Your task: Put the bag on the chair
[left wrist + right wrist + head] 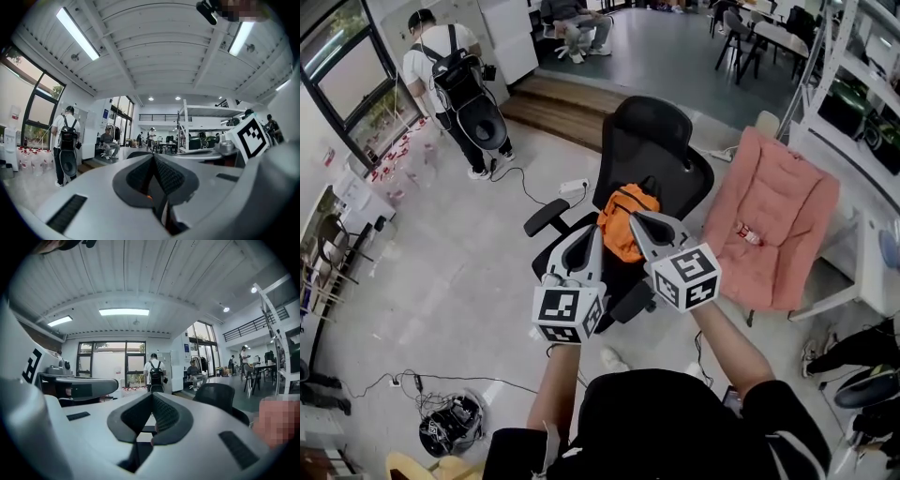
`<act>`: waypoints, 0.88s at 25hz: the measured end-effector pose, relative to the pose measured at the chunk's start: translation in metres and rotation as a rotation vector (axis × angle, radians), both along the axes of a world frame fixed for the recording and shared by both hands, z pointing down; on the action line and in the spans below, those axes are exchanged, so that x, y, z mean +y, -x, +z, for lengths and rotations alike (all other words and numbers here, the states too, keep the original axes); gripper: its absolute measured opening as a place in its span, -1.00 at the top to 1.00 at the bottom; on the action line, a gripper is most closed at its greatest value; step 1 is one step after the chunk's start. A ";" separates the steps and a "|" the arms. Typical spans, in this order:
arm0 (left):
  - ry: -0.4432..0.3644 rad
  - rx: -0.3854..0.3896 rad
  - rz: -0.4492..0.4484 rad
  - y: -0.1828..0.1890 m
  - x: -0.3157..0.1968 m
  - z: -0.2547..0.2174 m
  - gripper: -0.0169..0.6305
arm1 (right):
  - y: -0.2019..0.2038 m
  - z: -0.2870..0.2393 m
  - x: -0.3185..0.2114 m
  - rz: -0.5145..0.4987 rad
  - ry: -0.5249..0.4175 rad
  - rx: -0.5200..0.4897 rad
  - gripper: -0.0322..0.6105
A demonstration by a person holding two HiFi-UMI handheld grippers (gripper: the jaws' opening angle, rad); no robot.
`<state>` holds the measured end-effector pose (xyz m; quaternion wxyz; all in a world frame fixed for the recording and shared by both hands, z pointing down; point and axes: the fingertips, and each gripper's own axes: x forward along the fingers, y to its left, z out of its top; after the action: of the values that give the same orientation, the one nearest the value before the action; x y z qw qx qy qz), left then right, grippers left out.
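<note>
An orange bag point(623, 223) hangs above the seat of a black mesh office chair point(657, 142), with a dark strap rising at its top. My left gripper point(598, 234) closes on the bag's left side; an orange sliver shows between its shut jaws point(154, 158). At the bag's right side, my right gripper point(637, 221) is shut as well point(151, 398), with a bit of the bag showing low between its pads. Both point level, side by side. The chair's backrest point(216, 395) appears to the right in the right gripper view.
A pink padded lounge chair point(779, 214) stands right of the office chair. A person with a backpack point(456, 82) stands at the far left by the windows. A power strip and cable point(573, 187) lie on the floor behind the chair, a helmet point(450, 427) near my feet.
</note>
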<state>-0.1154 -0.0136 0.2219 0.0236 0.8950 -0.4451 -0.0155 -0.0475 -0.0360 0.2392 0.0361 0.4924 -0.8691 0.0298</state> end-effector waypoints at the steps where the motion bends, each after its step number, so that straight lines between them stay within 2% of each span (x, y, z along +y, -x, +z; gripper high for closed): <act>1: -0.001 0.000 -0.002 -0.004 0.005 0.001 0.91 | -0.003 0.000 0.005 -0.003 -0.003 0.000 0.89; 9: -0.010 -0.017 -0.020 -0.030 0.055 -0.004 0.91 | -0.023 -0.011 0.049 -0.022 -0.025 -0.017 0.89; 22: -0.010 -0.008 -0.075 -0.044 0.109 -0.007 0.91 | -0.050 -0.013 0.108 -0.013 -0.029 -0.027 0.89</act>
<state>-0.0709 0.0956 0.2151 0.0168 0.8778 -0.4785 -0.0150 0.0021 0.0722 0.2258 0.0174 0.4868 -0.8730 0.0239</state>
